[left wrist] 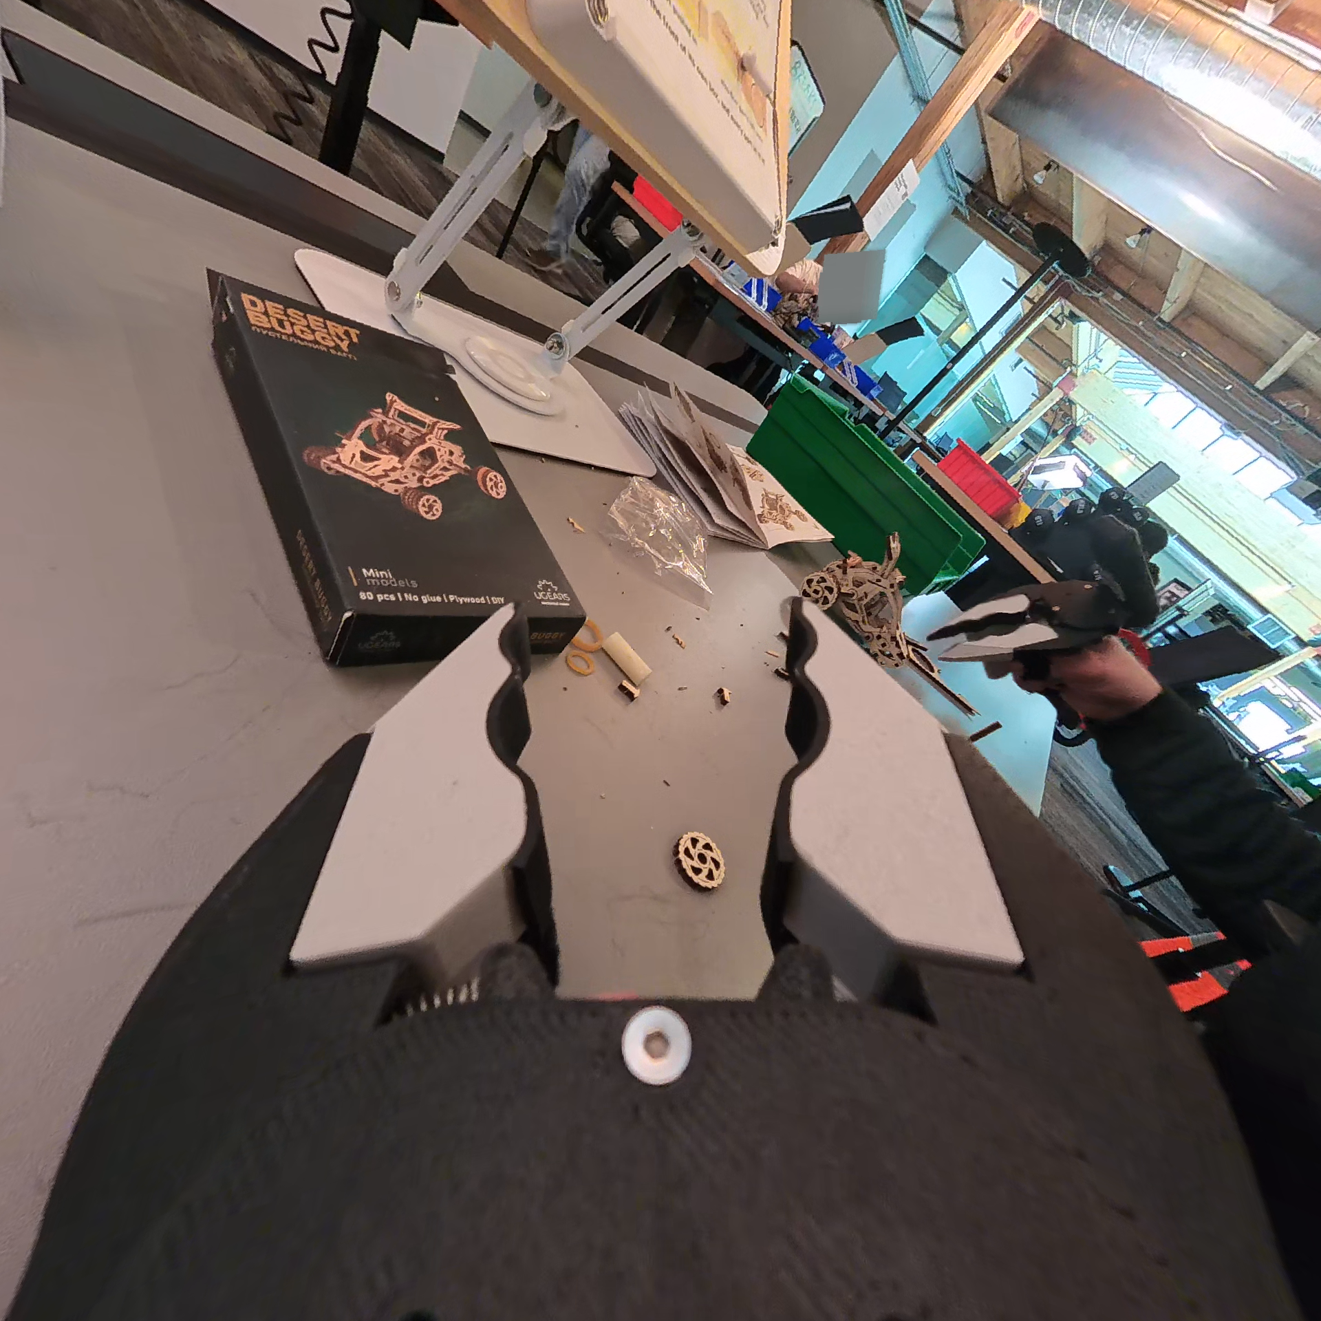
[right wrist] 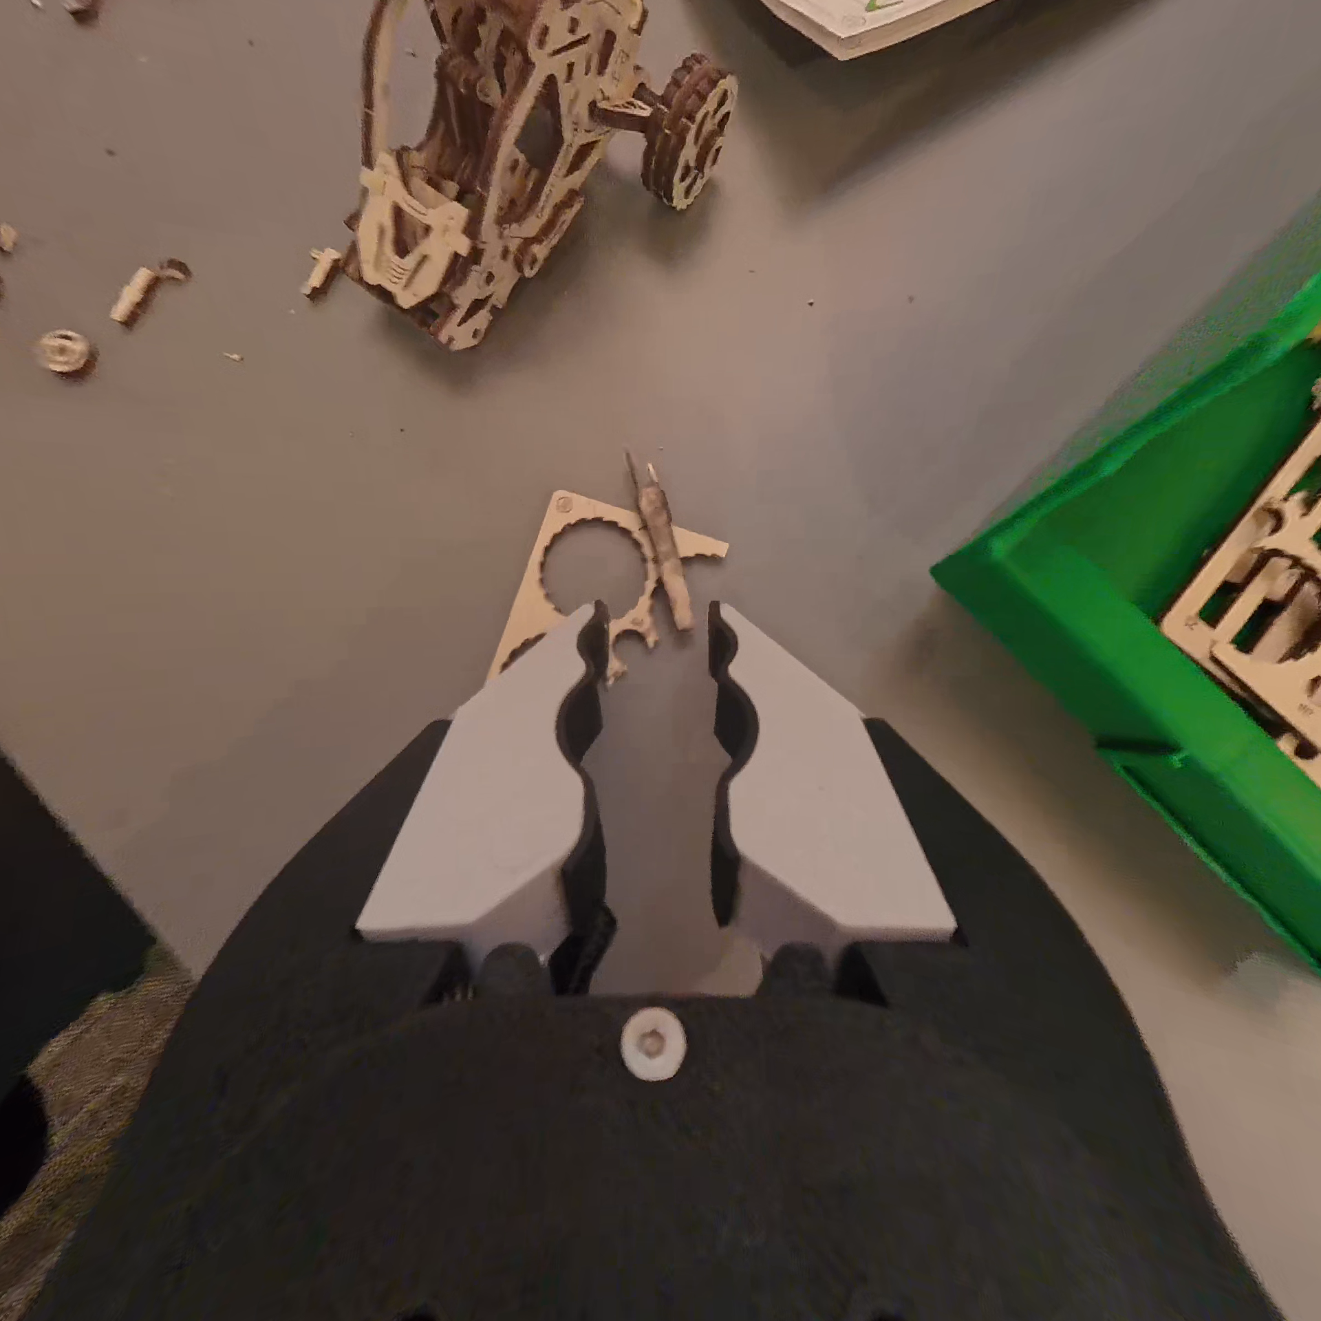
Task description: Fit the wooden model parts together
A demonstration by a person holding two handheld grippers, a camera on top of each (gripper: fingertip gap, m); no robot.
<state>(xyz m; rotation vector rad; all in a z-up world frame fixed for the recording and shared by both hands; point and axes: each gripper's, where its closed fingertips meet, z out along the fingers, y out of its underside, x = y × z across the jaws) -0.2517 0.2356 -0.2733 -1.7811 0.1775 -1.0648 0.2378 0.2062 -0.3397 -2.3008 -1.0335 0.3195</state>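
Two grippers are seen empty over the grey table [right wrist: 822, 400]; the left gripper [left wrist: 654, 629] is spread wide above a small wooden gear wheel [left wrist: 699, 861] lying flat between its fingers; the right gripper [right wrist: 654, 622] is held at a narrower gap, nothing clamped, just short of a thin wooden stick [right wrist: 665, 554] resting across a punched-out plywood offcut [right wrist: 572, 565]. The part-built wooden buggy [right wrist: 493, 164] stands farther ahead, one wheel [right wrist: 690, 132] already mounted; spare sheets are kept in the green bin [right wrist: 1115, 643] to the right; the kit box [left wrist: 372, 464] and the instruction booklet [left wrist: 722, 472] lie beyond the left gripper. The step in hand is judged to be picking up the stick; it should be approached low, with the jaws set across its width and clear of the offcut; a gentle squeeze is advised, since thin plywood is likely to snap.
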